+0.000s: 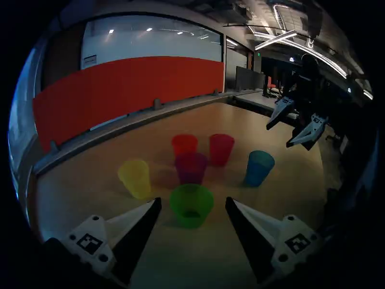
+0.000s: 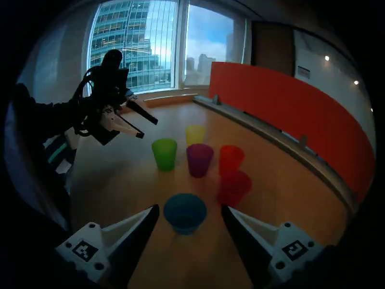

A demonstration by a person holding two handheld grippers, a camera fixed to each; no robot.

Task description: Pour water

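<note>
Looking along my left gripper (image 1: 192, 200), I see its fingers spread wide and empty, with the green cup (image 1: 191, 212) framed between them, lower centre, on the worktop (image 1: 288, 188). My right gripper (image 2: 189, 207) gapes likewise, empty, framing the blue cup (image 2: 185, 214), lower centre.

No legible words, numbers or brand names.

- Black-and-white square code marker (image 1: 90, 243) on each finger of left gripper (image 1: 192, 200): block pattern only, no letters or digits.
- Same kind of code marker (image 2: 83, 250) on each finger of right gripper (image 2: 189, 207): also pattern only.
- White paper notice (image 1: 89, 61) on pale wall above red panel (image 1: 130, 91): print too small and blurred to read in either view.
</note>
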